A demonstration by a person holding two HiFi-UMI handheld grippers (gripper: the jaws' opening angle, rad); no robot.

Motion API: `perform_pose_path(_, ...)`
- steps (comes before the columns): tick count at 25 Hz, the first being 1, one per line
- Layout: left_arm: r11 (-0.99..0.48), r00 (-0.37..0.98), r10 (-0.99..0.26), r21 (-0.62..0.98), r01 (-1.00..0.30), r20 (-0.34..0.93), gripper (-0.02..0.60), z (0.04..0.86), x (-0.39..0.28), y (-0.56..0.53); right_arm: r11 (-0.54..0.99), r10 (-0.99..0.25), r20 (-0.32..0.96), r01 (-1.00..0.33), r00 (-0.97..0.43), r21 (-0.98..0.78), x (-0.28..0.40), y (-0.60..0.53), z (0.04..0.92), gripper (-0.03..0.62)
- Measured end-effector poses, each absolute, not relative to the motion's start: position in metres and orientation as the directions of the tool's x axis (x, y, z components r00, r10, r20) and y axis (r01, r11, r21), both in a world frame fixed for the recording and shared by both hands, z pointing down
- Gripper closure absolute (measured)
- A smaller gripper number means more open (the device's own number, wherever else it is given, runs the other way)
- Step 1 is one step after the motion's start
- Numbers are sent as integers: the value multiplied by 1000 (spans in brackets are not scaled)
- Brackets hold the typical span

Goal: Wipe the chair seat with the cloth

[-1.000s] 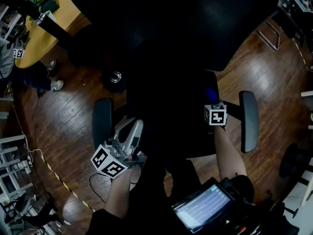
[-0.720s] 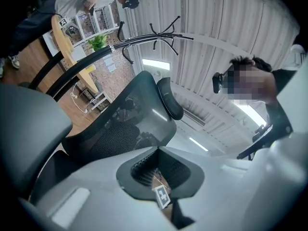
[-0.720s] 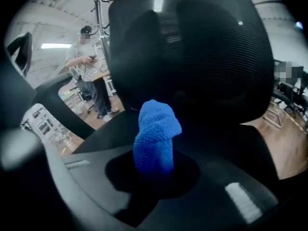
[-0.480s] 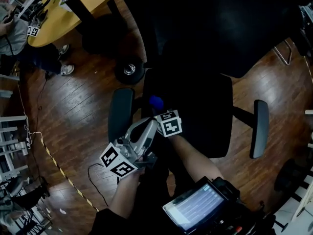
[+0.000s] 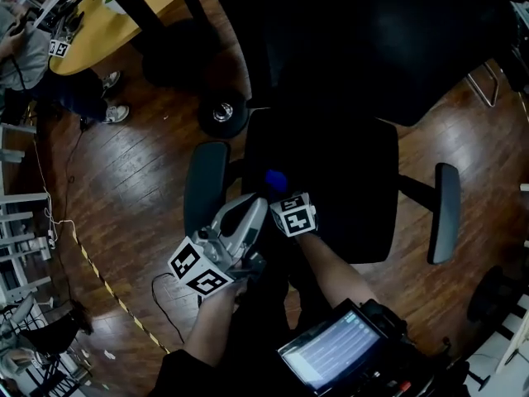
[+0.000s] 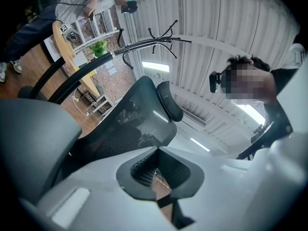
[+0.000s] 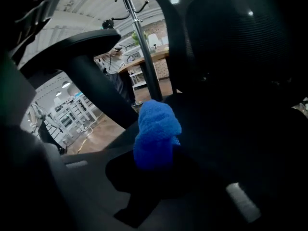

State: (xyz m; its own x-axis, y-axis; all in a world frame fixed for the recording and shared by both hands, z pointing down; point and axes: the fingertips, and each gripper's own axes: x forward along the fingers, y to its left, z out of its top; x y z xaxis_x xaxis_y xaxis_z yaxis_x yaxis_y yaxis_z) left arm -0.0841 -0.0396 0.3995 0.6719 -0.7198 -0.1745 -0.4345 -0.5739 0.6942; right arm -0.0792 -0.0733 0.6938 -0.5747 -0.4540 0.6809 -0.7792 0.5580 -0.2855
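One cloth (image 5: 275, 179) edged rightward across seat (image 5: 347, 188).

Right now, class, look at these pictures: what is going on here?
A person stands over a black chair with tongs in each hand. The right tongs are shut on a blue cloth and hold it at the seat, on the side by one armrest. Whether the cloth touches the seat is too dark to tell. The left tongs are shut on nothing and sit beside that armrest, aimed up at the backrest.
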Motion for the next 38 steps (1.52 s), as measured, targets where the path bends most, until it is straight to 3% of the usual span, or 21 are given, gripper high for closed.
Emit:
perform_pose_path(12, -581, 696, -701, 688, -435, -152, 589, 402, -67, -46, 198, -585, 795, -979, -161, -53, 197, -72, 703, 549)
perform_pose_path(18, -592, 709, -688, 683, -427, -153, 589, 401, -51, -47, 145, -603, 791, -989, -103, -19, 249, -65, 692, 549)
perform_pose_path(27, -586, 690, -703, 689, -427, -170, 589, 400, -55, -41, 134, -643, 756, -990, -125, -49, 231, -67, 679, 549)
perform_pose_path(31, -582, 672, -718, 688, -434, -183, 589, 392, -64, -37, 250, -630, 727, -958, -273, -143, 145, -65, 670, 549)
perform_pose_path(38, -575, 656, -733, 681, -453, -182, 589, 382, -76, -21, 462, -479, 686, -822, -548, -333, -46, -25, 666, 549)
